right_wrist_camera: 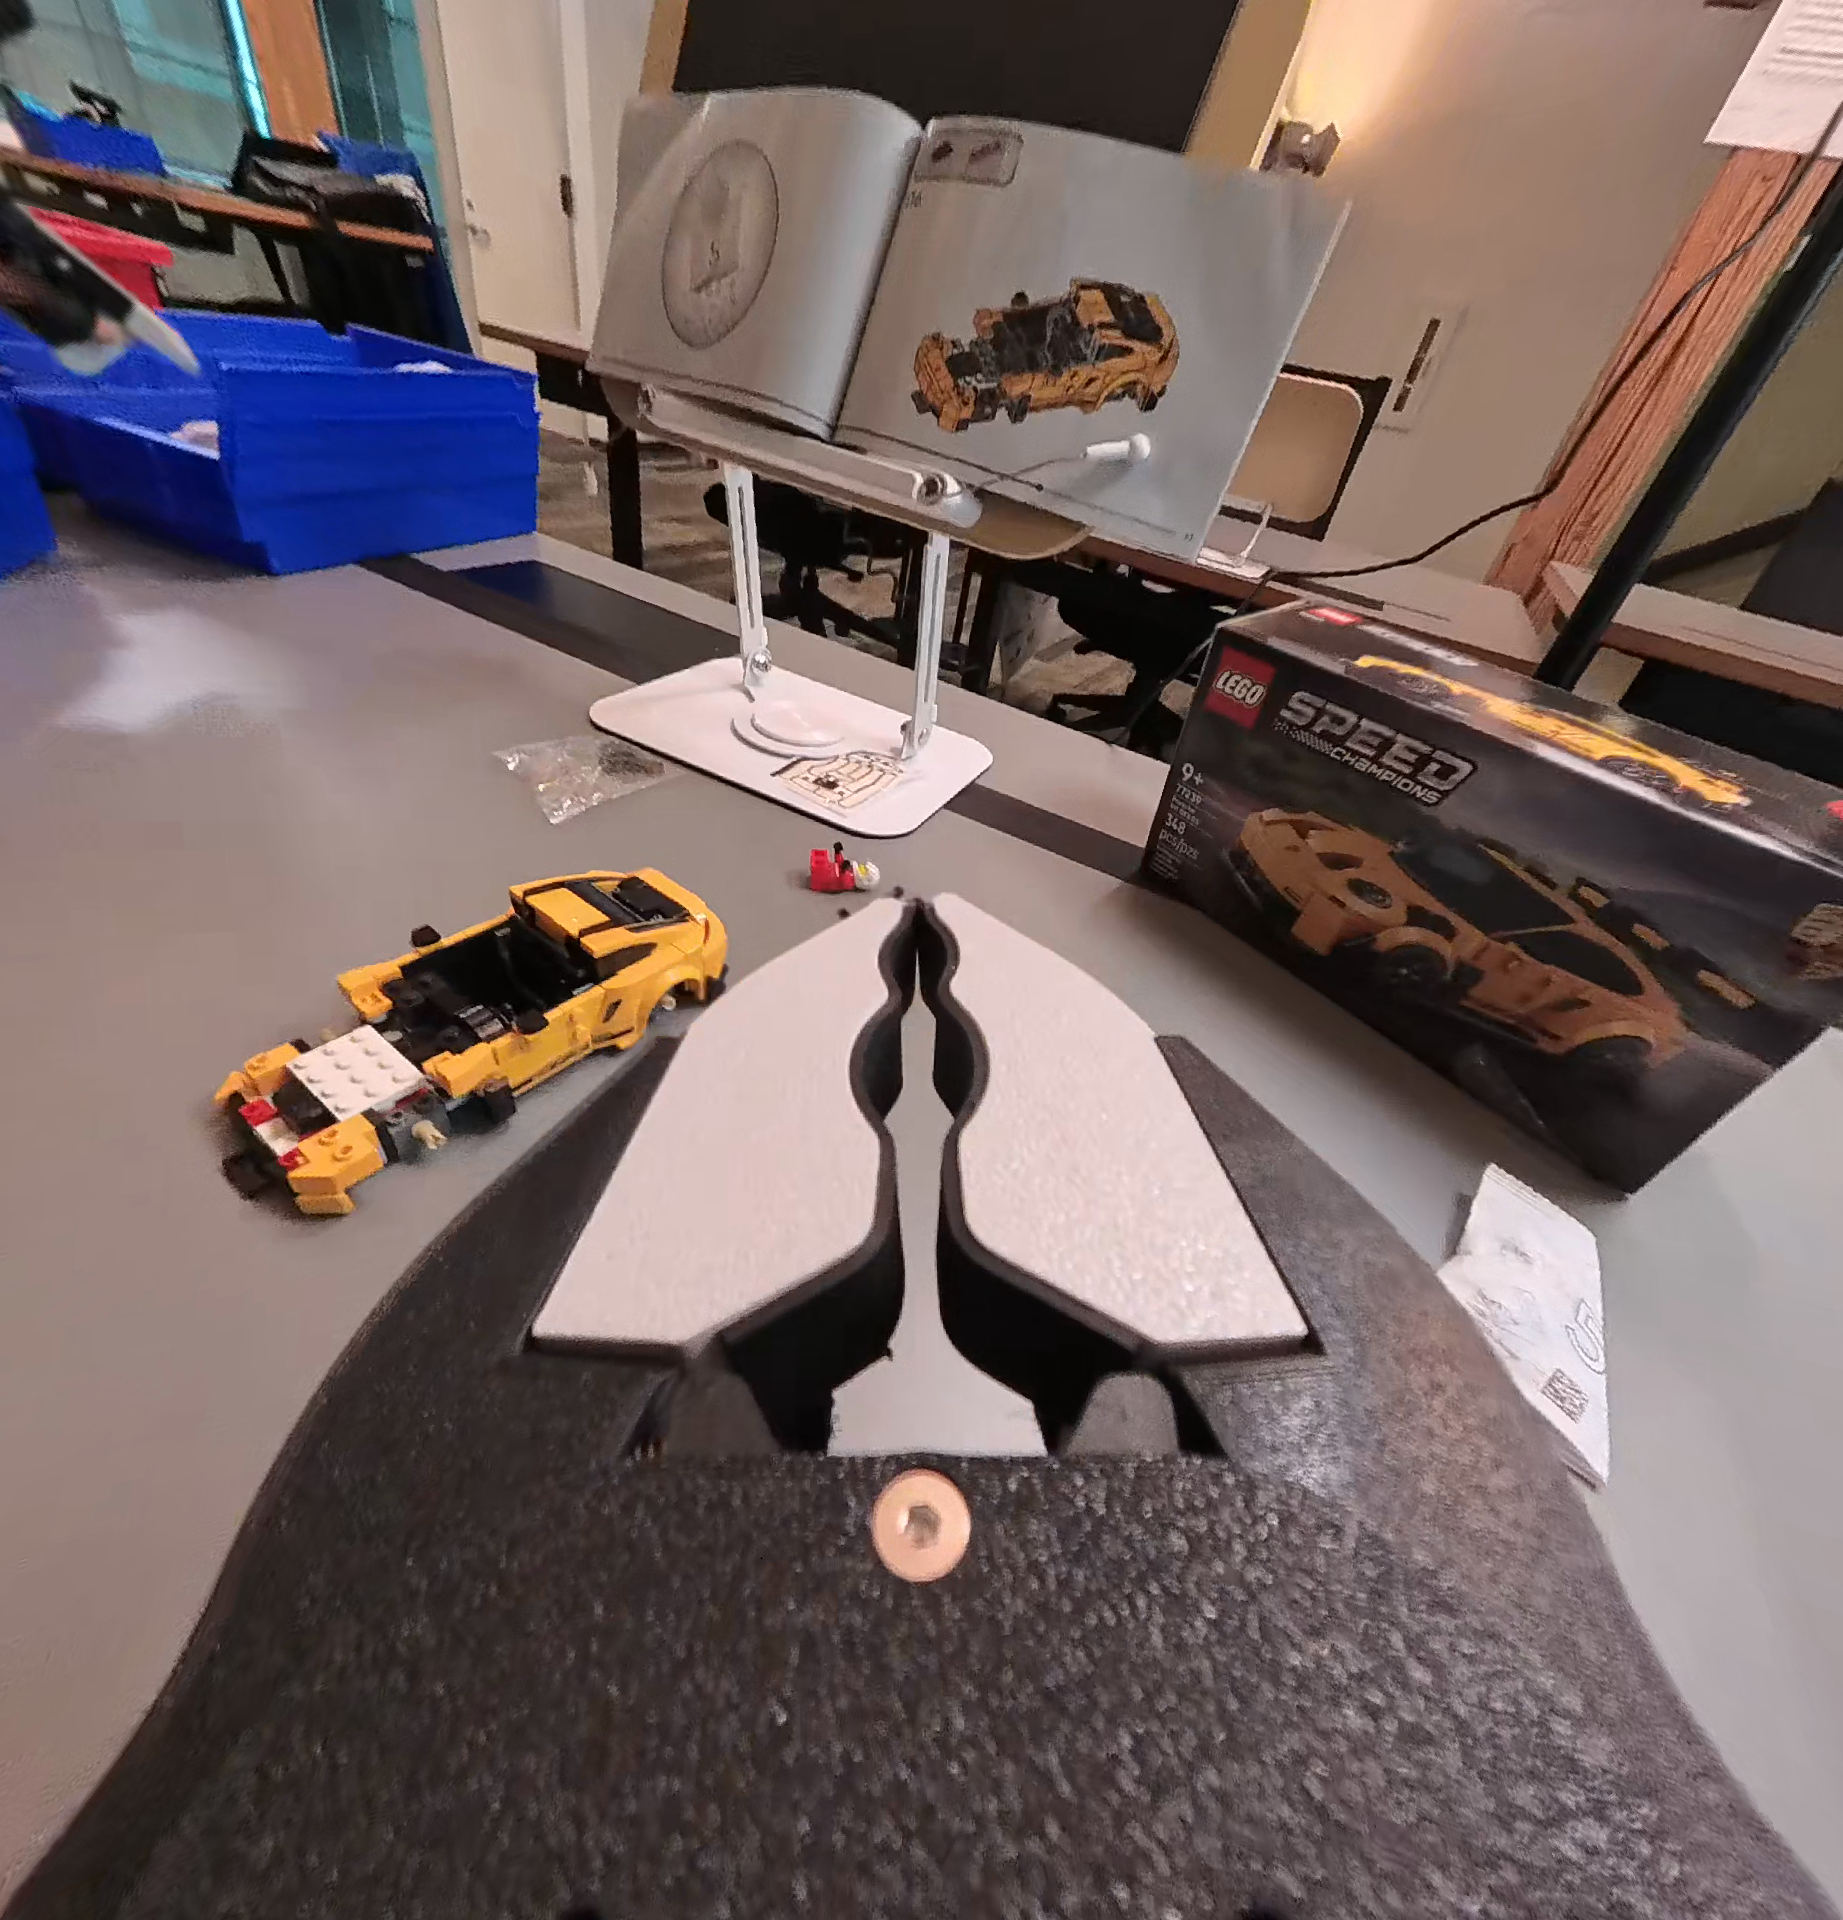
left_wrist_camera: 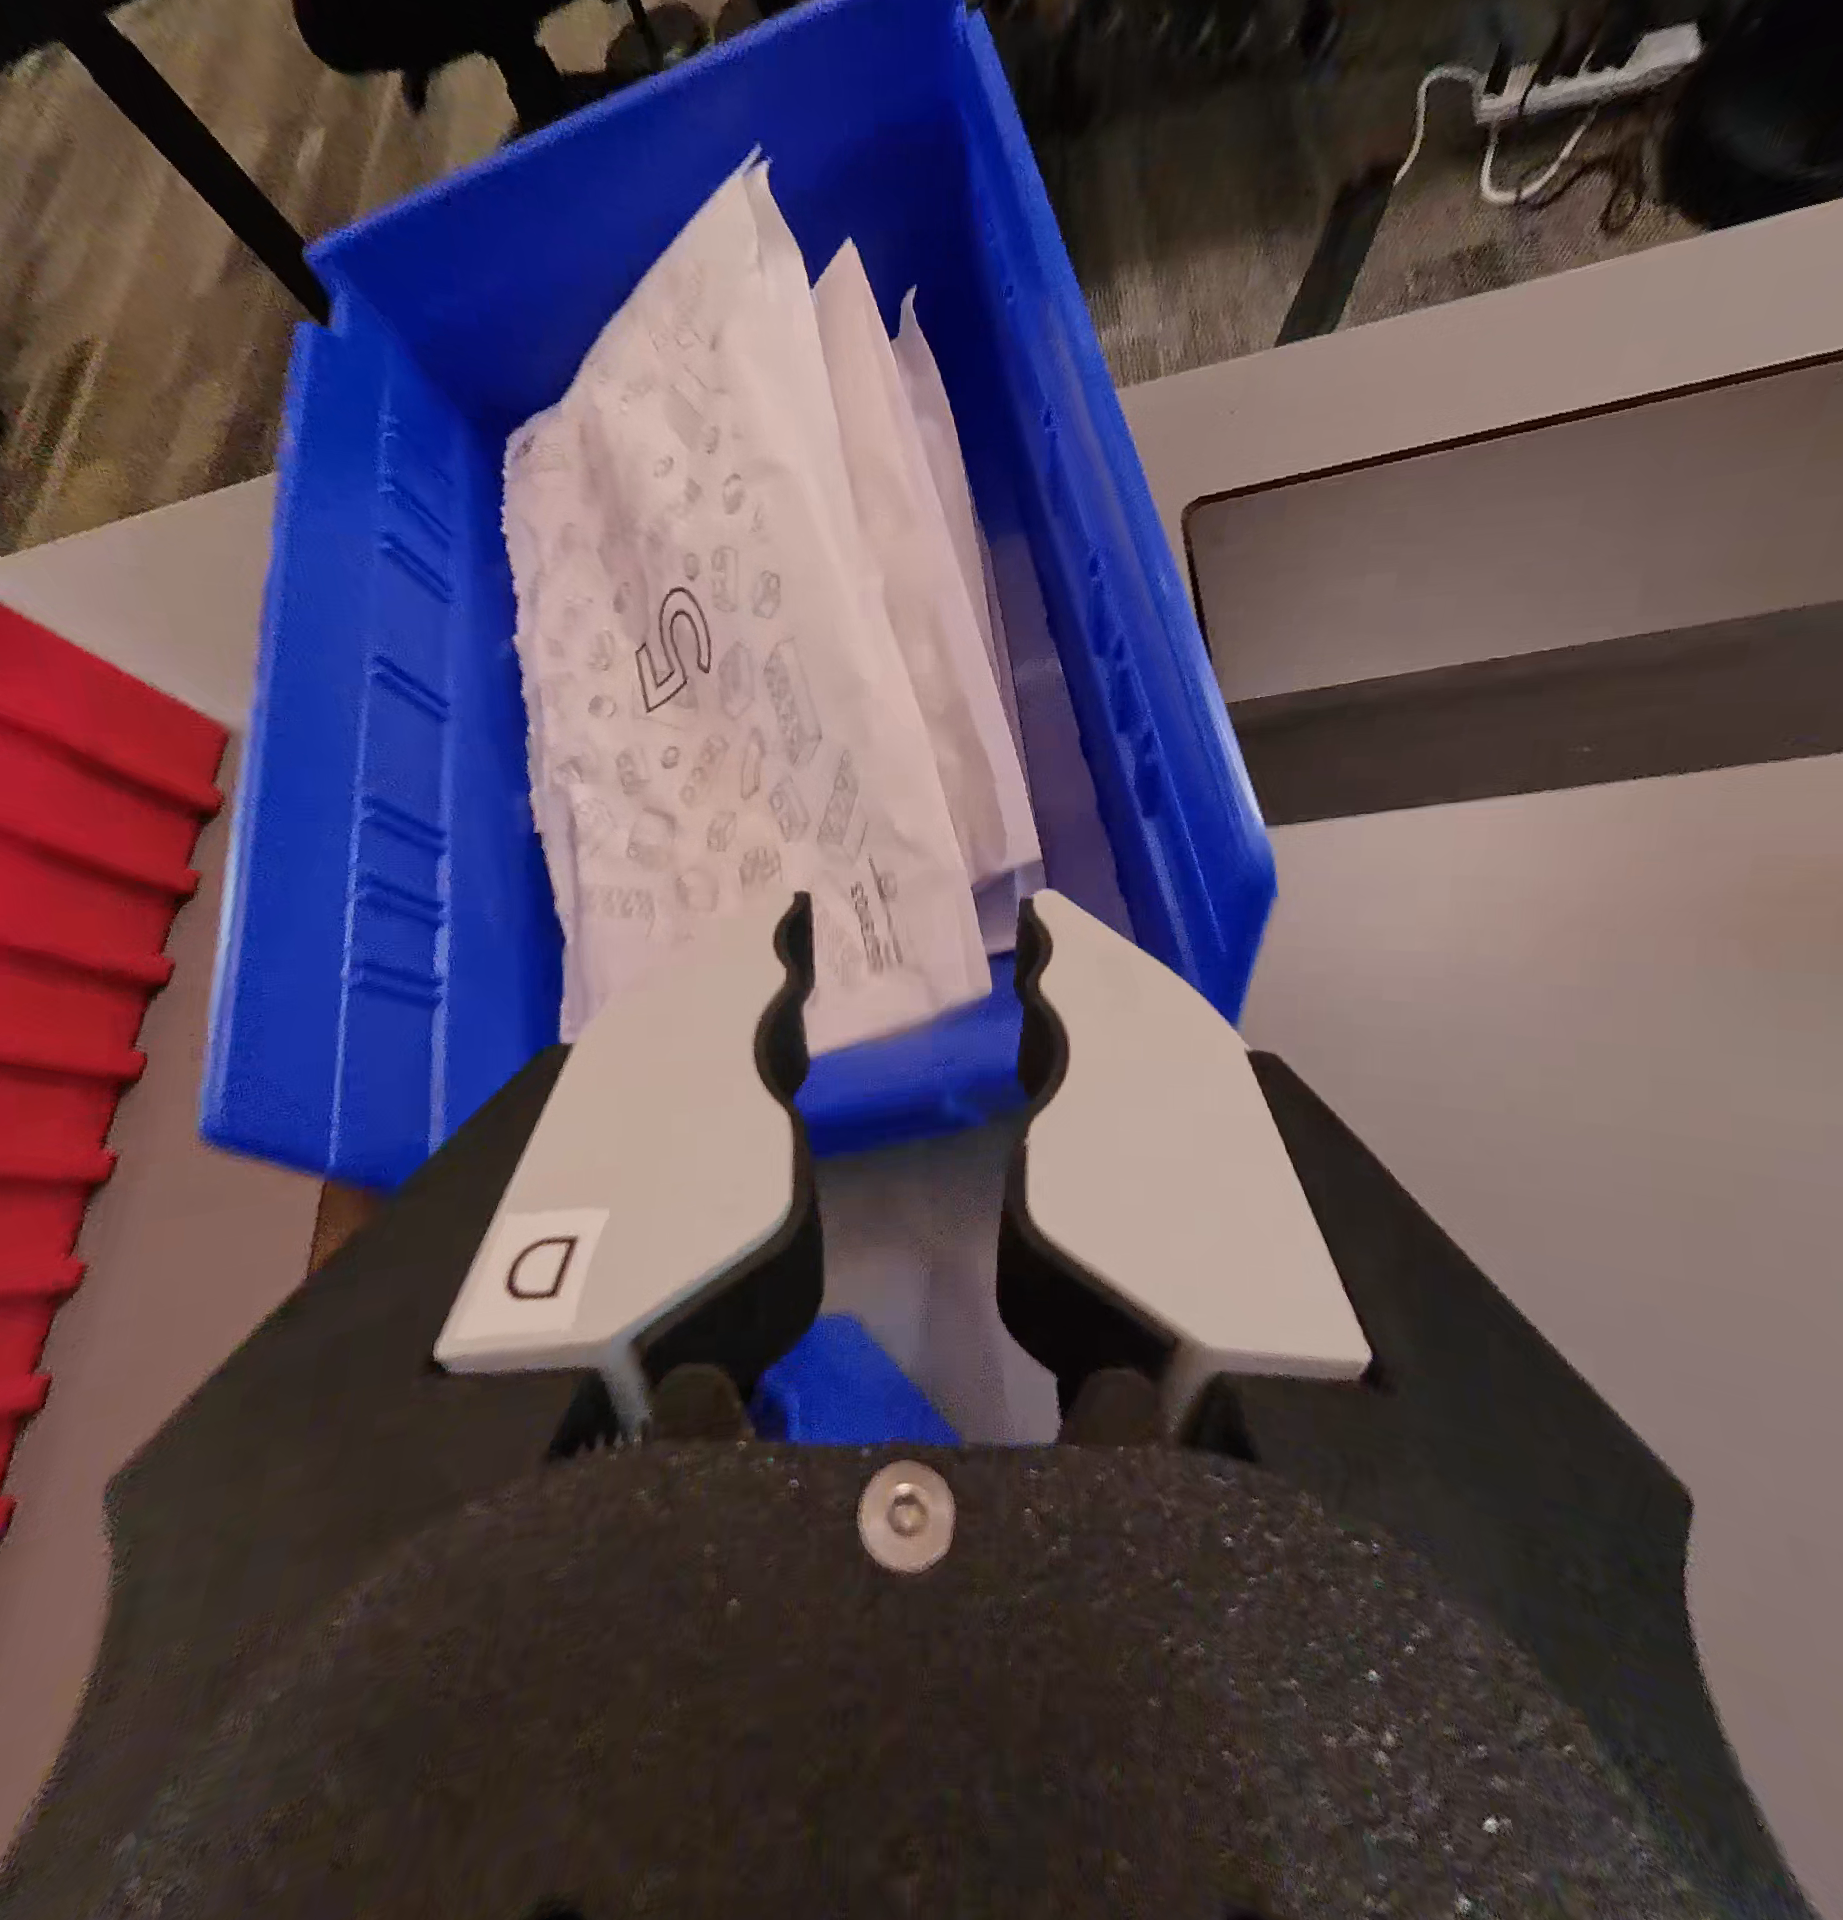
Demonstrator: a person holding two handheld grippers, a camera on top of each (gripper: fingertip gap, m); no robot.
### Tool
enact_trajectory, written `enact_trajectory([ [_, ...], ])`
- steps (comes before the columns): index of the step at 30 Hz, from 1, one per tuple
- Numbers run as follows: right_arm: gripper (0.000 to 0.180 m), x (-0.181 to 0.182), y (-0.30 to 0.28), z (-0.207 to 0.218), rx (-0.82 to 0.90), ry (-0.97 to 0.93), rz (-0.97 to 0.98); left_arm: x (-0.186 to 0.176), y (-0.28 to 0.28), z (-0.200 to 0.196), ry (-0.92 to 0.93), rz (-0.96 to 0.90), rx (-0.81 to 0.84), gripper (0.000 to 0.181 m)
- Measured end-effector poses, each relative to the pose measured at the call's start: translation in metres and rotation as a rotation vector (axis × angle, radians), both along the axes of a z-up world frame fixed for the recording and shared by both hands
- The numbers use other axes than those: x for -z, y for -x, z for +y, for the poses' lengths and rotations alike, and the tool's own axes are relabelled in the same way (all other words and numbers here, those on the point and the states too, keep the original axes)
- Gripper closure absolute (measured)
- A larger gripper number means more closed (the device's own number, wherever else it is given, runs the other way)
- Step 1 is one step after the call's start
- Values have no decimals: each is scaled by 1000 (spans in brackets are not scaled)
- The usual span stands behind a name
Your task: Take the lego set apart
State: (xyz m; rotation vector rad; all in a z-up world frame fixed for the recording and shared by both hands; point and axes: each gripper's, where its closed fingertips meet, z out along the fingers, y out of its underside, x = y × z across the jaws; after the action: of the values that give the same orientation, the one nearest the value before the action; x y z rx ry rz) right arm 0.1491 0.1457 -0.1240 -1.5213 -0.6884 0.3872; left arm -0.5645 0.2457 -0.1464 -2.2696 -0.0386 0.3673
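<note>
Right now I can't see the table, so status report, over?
Left tool open over blue bin. Right tool shut, empty. Yellow car part stripped, untouched. Nothing blocking.

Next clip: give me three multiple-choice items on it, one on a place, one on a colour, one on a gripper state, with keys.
1. Where do the white paper bags lie?
A. in the blue bin
B. on the book stand
C. inside the set's box

2. Main colour of the lego car?
A. green
B. yellow
C. purple

3. The right gripper is:
A. wide open
B. clamped on the car
C. shut, holding nothing

Key: 1 A, the bin's walls surround the bags; 2 B, its body panels are yellow; 3 C, its tips meet with nothing between them.
</note>
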Motion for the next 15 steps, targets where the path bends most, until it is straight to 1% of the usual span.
enact_trajectory([
  [4, 180, 13, 0, 6, 15, 8, -45, 30, 15, 32, 135, -3, -24, 137],
  [6, 180, 18, -1, 9, 22, 13, -66, 39, 29, 39, 182, 34, -62, 145],
  [8, 180, 21, -1, 12, 23, 12, -82, 48, 33, 42, 231, 9, -66, 148],
  [9, 180, 23, 0, 14, 21, 13, -87, 51, 29, 42, 256, -16, -43, 165],
  [10, 180, 25, 0, 15, 19, 16, -90, 47, 30, 43, 249, 0, -36, 180],
  [12, 180, 27, 1, 17, 10, 22, -92, 30, 32, 43, 209, 64, -34, 180],
  [15, 180, 27, 2, 16, -6, 17, -91, -8, 22, 38, 95, 91, -3, 180],
])
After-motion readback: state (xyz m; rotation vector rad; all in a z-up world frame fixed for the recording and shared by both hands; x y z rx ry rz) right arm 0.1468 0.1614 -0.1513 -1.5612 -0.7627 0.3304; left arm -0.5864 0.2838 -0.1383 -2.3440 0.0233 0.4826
